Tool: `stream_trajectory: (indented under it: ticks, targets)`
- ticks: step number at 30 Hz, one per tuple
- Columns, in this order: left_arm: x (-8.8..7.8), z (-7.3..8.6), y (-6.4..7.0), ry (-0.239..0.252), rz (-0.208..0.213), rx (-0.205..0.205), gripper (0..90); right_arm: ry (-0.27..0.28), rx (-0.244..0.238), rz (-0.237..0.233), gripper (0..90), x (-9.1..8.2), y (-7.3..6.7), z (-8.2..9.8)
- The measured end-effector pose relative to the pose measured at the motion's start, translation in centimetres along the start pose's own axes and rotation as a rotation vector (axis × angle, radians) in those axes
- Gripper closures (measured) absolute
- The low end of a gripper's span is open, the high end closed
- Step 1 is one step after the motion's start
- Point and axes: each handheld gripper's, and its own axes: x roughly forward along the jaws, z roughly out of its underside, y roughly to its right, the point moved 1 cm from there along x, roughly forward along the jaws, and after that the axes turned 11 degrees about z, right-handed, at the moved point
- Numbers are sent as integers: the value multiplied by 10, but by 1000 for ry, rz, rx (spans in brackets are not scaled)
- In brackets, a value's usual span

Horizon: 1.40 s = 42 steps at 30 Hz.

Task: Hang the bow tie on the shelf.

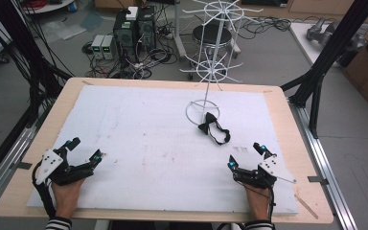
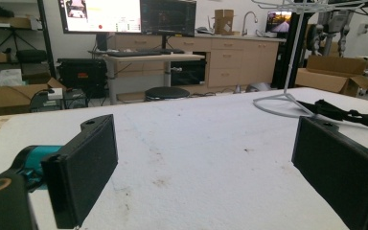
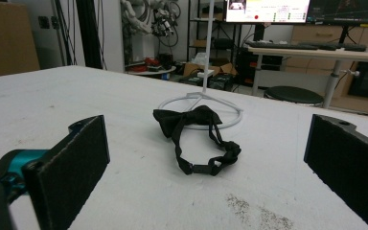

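Black bow tie (image 1: 213,128) lies on the worktop (image 1: 143,143) touching the white wire rack's (image 1: 211,57) base ring (strap trailing), both claws, left (image 1: 87,151) and right (image 1: 246,154), gaping empty well short of it.

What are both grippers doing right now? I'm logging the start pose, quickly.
Left gripper: open, holding nothing, low over the table.
Right gripper: open, holding nothing, facing the bow tie.

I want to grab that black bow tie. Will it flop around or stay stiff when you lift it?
Probably floppy: the bow tie has a thin strap lying in a loose, curling loop on the white table cover. It looks light, so it should lift easily. The strap would likely dangle, and the small knot may slip unless pinched firmly.
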Motion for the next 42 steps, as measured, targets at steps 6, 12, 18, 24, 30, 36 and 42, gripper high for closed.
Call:
stream_trajectory:
  ticks: [6,12,18,24,30,36,42]
  targets:
    - [0,0,1,-3,3,17,88,-9,-2,2,6,1,-1,0]
    - [0,0,0,-3,3,7,88,-8,-17,20,6,1,-2,0]
    - [0,0,1,-2,5,11,88,-15,-5,19,6,1,-2,0]
    - [0,0,1,-1,4,9,88,-13,-4,21,5,1,-2,0]
    - [0,0,0,-1,5,10,88,-24,-11,21,6,2,-2,-1]
    - [0,0,0,-4,3,6,88,-84,-61,-2,6,10,-3,-10]
    - [0,0,0,-3,4,8,88,-142,-53,-27,6,20,2,-29]
